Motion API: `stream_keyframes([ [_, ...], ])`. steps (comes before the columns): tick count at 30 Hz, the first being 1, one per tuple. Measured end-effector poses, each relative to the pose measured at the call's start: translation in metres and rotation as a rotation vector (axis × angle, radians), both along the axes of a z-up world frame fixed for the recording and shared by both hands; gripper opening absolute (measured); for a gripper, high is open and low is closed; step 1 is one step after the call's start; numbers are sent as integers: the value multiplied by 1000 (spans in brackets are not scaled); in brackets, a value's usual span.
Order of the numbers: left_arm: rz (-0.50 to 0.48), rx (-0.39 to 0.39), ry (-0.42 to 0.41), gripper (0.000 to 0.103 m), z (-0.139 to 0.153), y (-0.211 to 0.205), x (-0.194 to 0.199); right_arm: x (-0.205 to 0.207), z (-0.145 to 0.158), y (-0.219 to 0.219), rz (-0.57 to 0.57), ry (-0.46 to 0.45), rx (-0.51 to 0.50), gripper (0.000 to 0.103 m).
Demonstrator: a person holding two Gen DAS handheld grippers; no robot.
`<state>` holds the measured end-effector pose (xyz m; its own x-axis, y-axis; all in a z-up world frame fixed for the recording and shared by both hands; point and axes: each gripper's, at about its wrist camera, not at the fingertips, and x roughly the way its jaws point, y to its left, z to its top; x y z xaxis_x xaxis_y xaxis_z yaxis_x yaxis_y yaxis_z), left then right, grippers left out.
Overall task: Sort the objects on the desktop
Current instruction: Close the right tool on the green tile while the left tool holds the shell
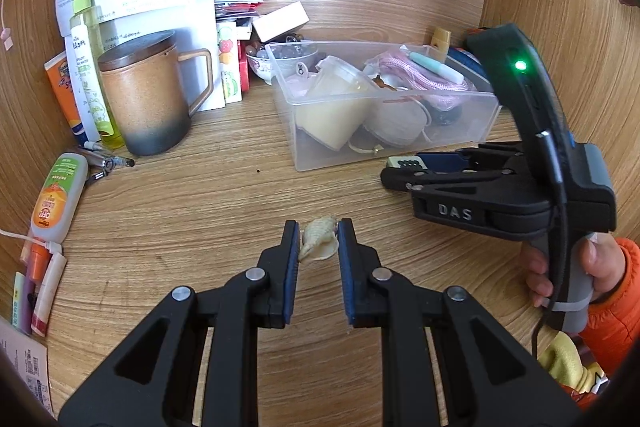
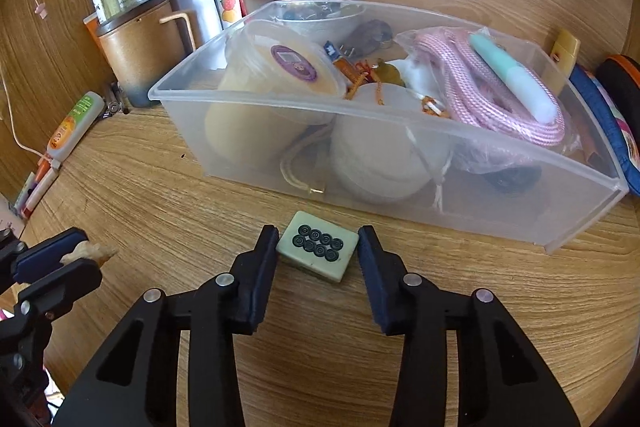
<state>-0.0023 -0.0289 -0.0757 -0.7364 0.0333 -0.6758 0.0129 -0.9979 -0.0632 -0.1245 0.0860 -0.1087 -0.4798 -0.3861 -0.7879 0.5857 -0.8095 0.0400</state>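
Nearest lens, L view: left tool [image 1: 319, 233] closed on small cream seashell [image 1: 318, 239], pinched at tips, just above worktop [image 1: 200, 211]. Shell long axis roughly fore-aft along fingers, narrow end toward camera.

R view: right tool [image 2: 318, 241] set wide, straddling mahjong tile [image 2: 317, 250], pads close to both ends; contact not certain. Tile flat on worktop, dots up, long axis across jaws, slightly skewed. Clear bin [image 2: 400, 203] just beyond tile, dead ahead; right tool nearer it.
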Motion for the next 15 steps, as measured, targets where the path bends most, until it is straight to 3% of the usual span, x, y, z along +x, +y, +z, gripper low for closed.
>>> stream_keyframes([
  [15,-35,-25,2,18,19,32,-29,22,39,41,83,92,-41,37],
])
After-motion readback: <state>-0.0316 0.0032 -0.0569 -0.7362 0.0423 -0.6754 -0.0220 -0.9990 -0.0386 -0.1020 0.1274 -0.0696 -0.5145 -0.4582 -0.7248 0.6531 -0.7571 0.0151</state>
